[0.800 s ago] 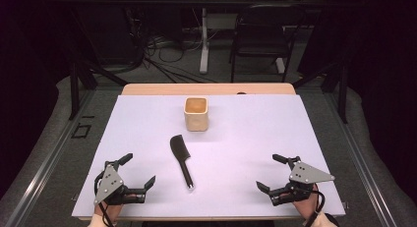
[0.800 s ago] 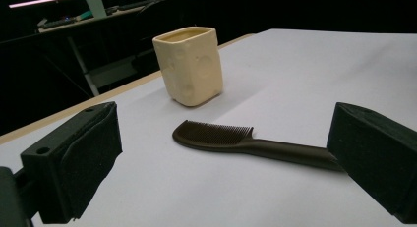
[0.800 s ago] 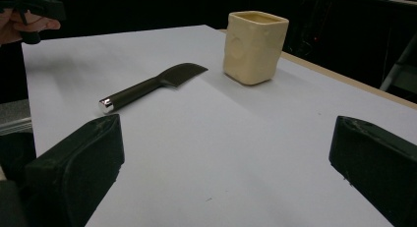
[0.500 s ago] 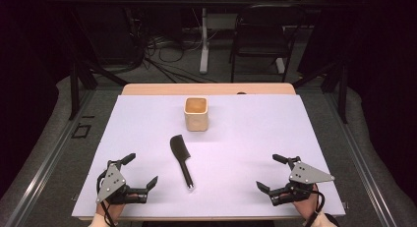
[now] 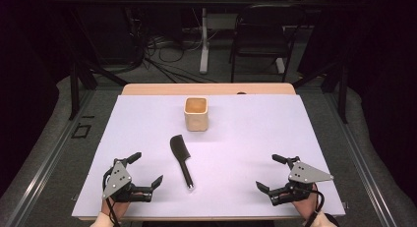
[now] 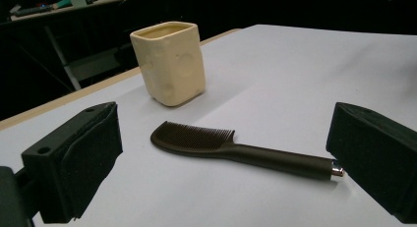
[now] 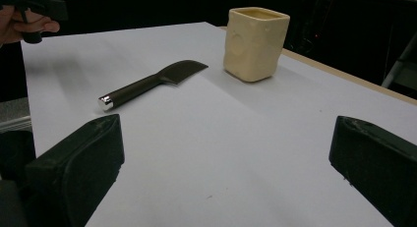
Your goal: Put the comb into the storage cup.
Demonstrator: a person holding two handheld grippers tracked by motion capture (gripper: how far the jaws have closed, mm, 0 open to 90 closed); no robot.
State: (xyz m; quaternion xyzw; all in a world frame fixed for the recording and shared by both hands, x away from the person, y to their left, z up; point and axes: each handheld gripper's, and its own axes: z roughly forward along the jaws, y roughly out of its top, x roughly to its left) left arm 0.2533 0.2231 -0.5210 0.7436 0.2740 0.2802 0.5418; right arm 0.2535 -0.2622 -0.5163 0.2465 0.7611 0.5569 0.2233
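Two hand-held tools rest low at the near edge of a white-covered desk (image 5: 275,133), seen from above. From the desk's centre, the left tool (image 5: 147,170) sits at about 7 o'clock and the right tool (image 5: 275,173) at about 5 o'clock. Both have their black jaws spread wide, with nothing between them.

Between the two tools, nearer the left one, a black comb (image 5: 181,158) lies flat on the desk, just below the centre. Its toothed head points toward 12 o'clock and its slim handle, ending in a small silver cap, points toward 6 o'clock. Neither tool touches it.

At 12 o'clock from the comb, a little apart from it, stands a cream square cup (image 5: 196,113), upright with its open mouth facing up.

From the left tool's own camera, the comb (image 6: 236,148) lies across the gap between the spread jaws, with the cup (image 6: 169,62) behind it. From the right tool's camera, the comb (image 7: 147,84) lies at 11 o'clock and the cup (image 7: 255,38) at 1 o'clock.
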